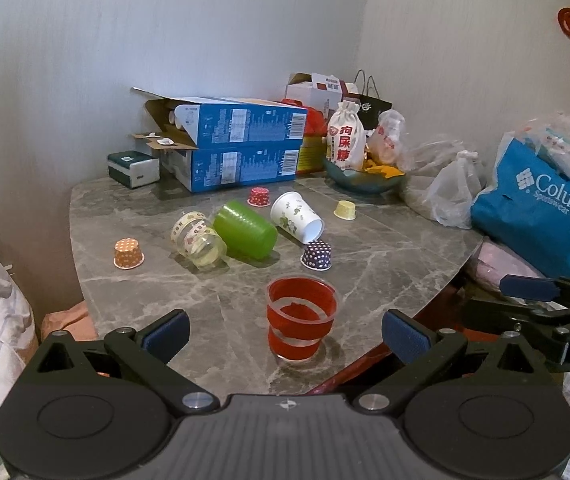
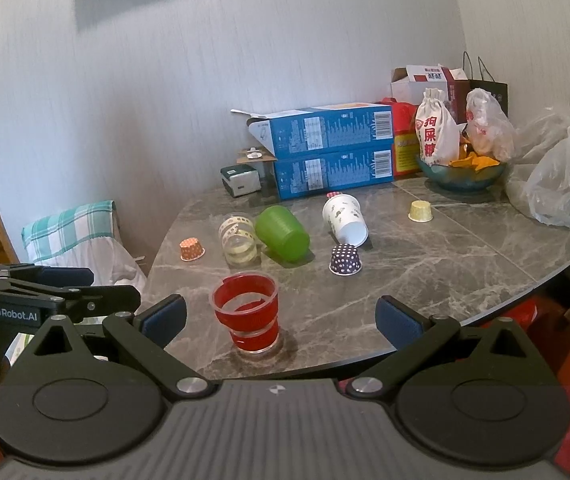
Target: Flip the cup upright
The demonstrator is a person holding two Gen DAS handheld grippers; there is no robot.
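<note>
Several cups litter a grey marble-veined table: a clear plastic cup with red bands stands upright near the front edge, mouth up, while farther back a ribbed green plastic cup, a clear cup with printed tape-like bands and a white paper cup with a leaf print all lie on their sides. The green cup and the banded clear cup touch each other. Four small fluted paper cups sit mouth-down around them: orange dotted, purple dotted, red and pale yellow. Both grippers hover low at the near edge of the table, pointing across it. The left gripper is spread wide, its blue textured pads flanking the red-banded cup without touching it. The right gripper is likewise spread wide and grips nothing; in its view the red-banded cup stands between its fingers, nearer the left pad. Along the back, two stacked blue cartons stand beside a teal bowl holding a cloth pouch, with clear plastic bags and a blue Columbia bag to the right. Pale textured walls meet in a corner behind the table.
</note>
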